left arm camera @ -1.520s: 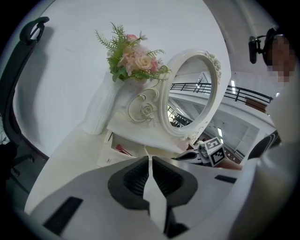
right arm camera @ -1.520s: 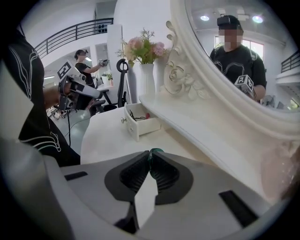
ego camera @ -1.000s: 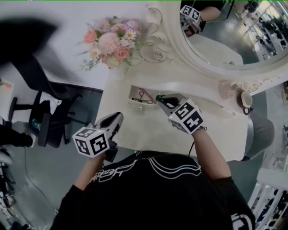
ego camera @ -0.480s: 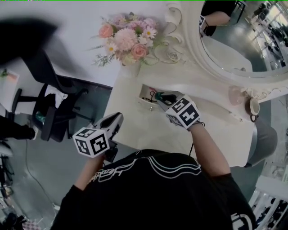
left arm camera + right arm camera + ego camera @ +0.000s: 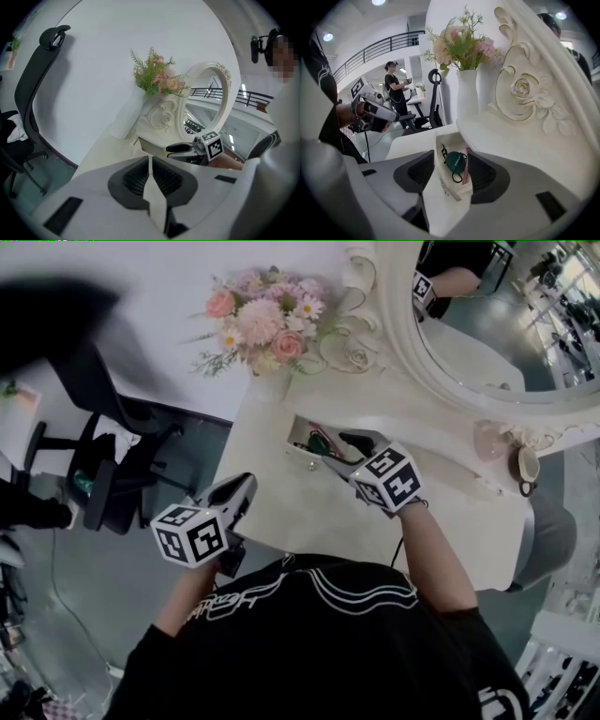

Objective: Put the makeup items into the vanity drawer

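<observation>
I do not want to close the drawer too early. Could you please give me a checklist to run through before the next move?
1. Green round item lies inside the drawer: ok.
2. Right gripper is free of the item; its jaws have just been opening and its pads press on nothing: ok.
3. Left gripper is shut, empty and away from the drawer: ok.
4. Drawer is open: ok.
5. Pink stick and black loop lie below the drawer's rim: cannot tell.
</observation>
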`<act>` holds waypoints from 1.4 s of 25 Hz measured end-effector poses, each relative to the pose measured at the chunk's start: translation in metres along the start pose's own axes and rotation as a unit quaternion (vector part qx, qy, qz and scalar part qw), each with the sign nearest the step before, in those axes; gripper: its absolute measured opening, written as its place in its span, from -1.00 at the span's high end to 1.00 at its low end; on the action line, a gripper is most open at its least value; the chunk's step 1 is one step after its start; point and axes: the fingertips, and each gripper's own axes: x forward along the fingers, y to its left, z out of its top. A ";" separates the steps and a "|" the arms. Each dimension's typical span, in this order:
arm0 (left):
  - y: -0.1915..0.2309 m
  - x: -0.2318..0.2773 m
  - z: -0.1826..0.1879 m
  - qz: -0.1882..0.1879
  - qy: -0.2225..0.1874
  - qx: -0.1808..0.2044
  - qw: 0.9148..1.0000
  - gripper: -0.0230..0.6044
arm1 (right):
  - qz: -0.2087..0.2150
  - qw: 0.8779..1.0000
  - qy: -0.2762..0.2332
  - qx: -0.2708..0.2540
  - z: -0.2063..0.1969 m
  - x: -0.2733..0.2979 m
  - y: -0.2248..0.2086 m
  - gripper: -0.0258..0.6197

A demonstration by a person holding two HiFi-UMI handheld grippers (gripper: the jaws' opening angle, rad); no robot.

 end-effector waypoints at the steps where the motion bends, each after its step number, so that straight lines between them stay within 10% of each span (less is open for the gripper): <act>1: -0.003 -0.001 -0.001 0.000 0.000 0.001 1.000 0.79 | 0.004 1.000 -0.013 0.011 0.001 -0.005 0.002 0.18; 7: -0.036 -0.004 -0.005 -0.001 -0.004 0.008 1.000 0.79 | 0.030 0.994 -0.094 0.052 0.003 -0.052 0.015 0.22; 13: -0.084 -0.005 -0.010 -0.016 -0.013 0.029 0.999 0.79 | 0.046 0.981 -0.178 0.058 0.006 -0.114 0.031 0.75; 35: -0.231 -0.022 -0.054 -0.088 -0.038 0.131 0.987 0.79 | 0.134 0.951 -0.260 0.095 -0.052 -0.234 0.113 0.84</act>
